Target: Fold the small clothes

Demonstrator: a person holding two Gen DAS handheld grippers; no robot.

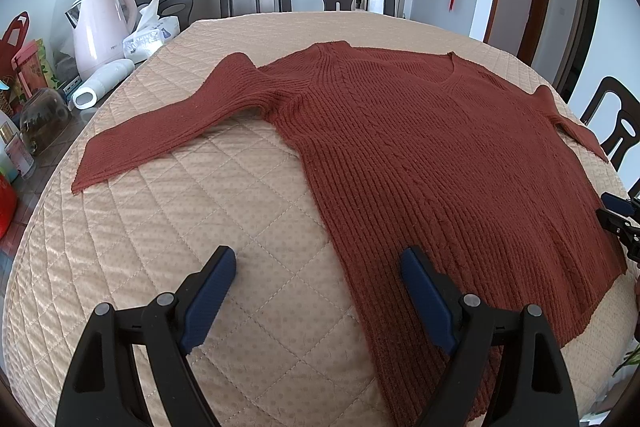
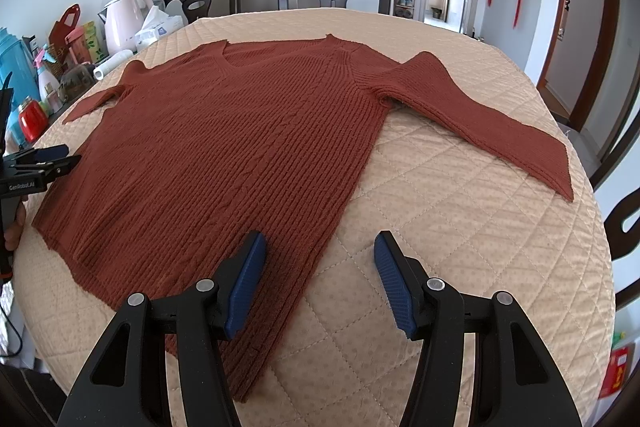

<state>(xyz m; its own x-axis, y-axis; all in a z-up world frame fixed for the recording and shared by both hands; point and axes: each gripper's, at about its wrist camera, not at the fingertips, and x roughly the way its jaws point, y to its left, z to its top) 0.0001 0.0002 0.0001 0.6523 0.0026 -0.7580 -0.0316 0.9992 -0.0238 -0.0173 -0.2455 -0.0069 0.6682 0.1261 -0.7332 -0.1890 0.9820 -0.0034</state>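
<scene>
Here a red-brown sweater (image 1: 432,155) lies flat on the quilted tan cloth (image 1: 224,227) that covers the table, with both sleeves spread out to the sides. The left gripper (image 1: 320,267) is wide apart and holds nothing, near the sweater's bottom left corner. The right gripper (image 2: 320,251) is wide apart too, over the bottom right corner. A pink kettle (image 1: 102,27) stands far left.
</scene>
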